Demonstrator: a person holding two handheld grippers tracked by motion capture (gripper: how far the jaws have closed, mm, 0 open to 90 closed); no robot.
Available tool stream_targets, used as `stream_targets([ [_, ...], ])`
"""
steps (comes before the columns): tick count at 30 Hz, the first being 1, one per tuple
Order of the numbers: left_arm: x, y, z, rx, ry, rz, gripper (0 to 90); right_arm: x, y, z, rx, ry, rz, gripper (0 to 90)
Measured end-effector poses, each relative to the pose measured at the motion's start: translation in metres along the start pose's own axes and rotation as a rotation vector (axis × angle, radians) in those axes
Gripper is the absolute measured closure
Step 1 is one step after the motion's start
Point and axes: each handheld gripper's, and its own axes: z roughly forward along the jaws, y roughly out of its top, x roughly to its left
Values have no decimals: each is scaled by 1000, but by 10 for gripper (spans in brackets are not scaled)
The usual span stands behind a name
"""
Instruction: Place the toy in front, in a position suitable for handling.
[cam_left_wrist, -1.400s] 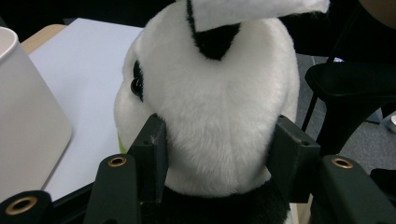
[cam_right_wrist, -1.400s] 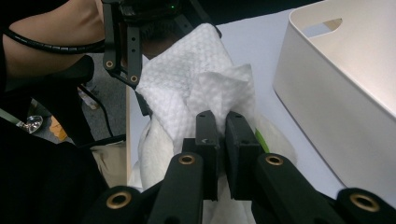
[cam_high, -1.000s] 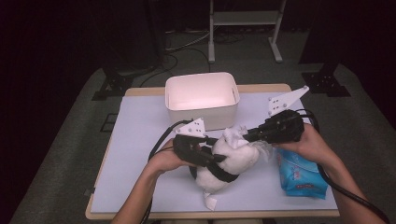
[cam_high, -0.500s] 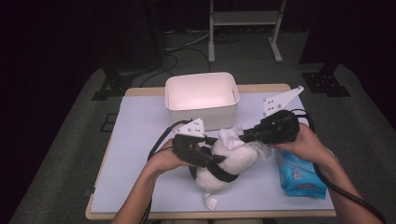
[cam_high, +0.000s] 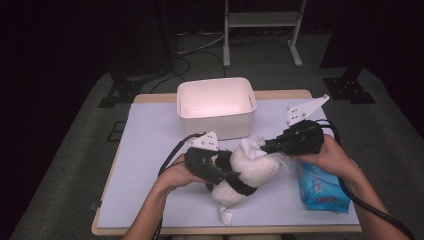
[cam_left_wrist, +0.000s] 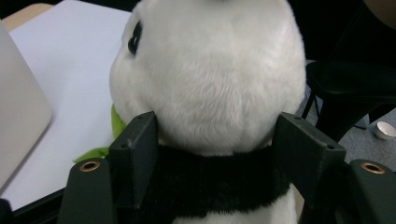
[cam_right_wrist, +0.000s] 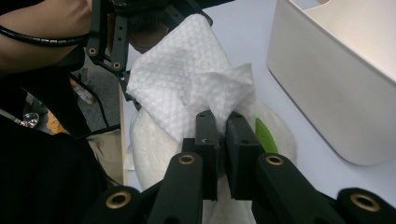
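Observation:
A black-and-white panda plush (cam_high: 250, 172) lies on the white table top (cam_high: 145, 150) in front of me. My left gripper (cam_high: 234, 176) has its jaws around the plush's black neck band (cam_left_wrist: 217, 186). The jaws have just been opening, but fur still presses against both pads (cam_left_wrist: 140, 154). The white head (cam_left_wrist: 210, 84) bulges above them. My right gripper (cam_right_wrist: 222, 126) is shut on a crumpled white wipe (cam_right_wrist: 187, 70) and holds it against the top of the plush (cam_high: 248, 146). A green leaf (cam_right_wrist: 264, 135) shows beside the plush.
A white, open bin (cam_high: 215, 125) stands just behind the plush, close to the right gripper (cam_right_wrist: 327, 93). A blue pack of wipes (cam_high: 320, 190) lies at the right under the right forearm. The table's front edge runs close below the plush.

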Motion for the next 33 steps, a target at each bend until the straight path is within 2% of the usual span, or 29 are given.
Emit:
stream_targets([
  [9,-3,-2,12,3,14,-2,245,1,0,3,0,3,0,838],
  [10,-3,-1,13,-4,13,5,262,1,0,4,4,1,0,838],
  [14,-3,1,13,-27,25,19,433,-1,-3,3,1,-1,13,841],
  [17,-3,6,9,-20,28,32,477,-2,-4,0,-21,6,20,842],
  [23,-2,15,-6,15,51,58,498,1,-1,-1,-50,7,10,842],
  [26,-1,16,-16,20,74,61,504,0,-3,3,-30,-7,17,841],
  [27,-1,16,-17,37,77,67,505,-1,-5,5,-19,-6,21,842],
  [30,-1,12,-12,112,87,77,499,-6,-10,15,11,7,37,842],
  [33,-1,7,-2,100,54,64,496,-6,-8,18,-9,24,41,843],
])
